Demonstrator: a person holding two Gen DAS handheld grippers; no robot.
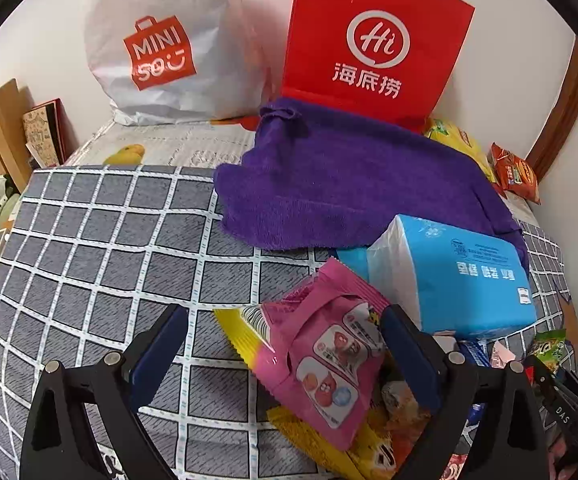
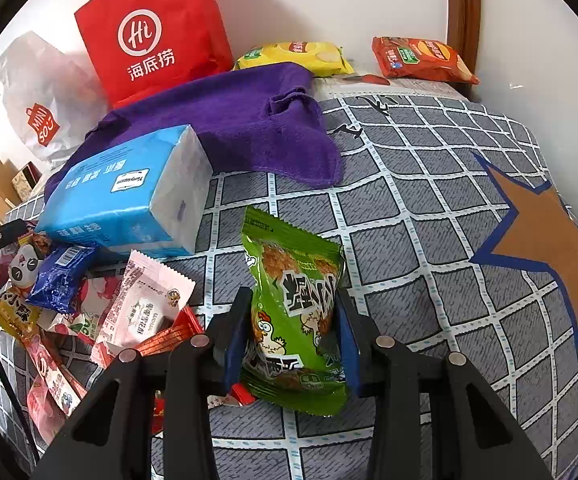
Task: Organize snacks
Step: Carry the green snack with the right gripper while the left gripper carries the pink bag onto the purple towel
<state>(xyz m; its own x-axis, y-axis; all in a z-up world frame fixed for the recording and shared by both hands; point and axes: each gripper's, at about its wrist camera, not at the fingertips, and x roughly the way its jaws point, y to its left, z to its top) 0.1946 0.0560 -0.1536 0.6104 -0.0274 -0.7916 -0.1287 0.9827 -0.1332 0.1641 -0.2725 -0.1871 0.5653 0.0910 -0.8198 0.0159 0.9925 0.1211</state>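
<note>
Gripping a green snack pack (image 2: 295, 312), the right gripper (image 2: 291, 340) sits at bottom centre of the right wrist view, both blue pads pressed on the pack's sides, pack upright and lifted off the grey checked cover (image 2: 429, 220). Left of it, lower left of frame, a loose pile: pale pink packet (image 2: 141, 304), dark blue packet (image 2: 59, 276), panda packet (image 2: 23, 270), red and orange wrappers underneath. Blue tissue pack (image 2: 129, 196) lies mid-left, just behind the pile, one end on the purple towel (image 2: 241, 120). Red bag (image 2: 153, 32) upper left, white bag (image 2: 45, 96) further left. Yellow chips (image 2: 293, 58) and orange chips (image 2: 421, 60) at top, against the wall. Brown star print (image 2: 545, 236) at right.

Left wrist view: left gripper (image 1: 285, 354) at bottom, spread wide, not clamping anything. A pink packet (image 1: 321, 356) lies between the fingers, close to the right-hand finger; contact can't be told. It rests on a yellow packet (image 1: 245, 332), more wrappers below at lower right. Tissue pack (image 1: 453, 276) centre right, towel (image 1: 349, 176) behind it, red bag (image 1: 377, 40) top centre, white bag (image 1: 165, 44) top left, orange chips (image 1: 515, 172) at right edge.
</note>
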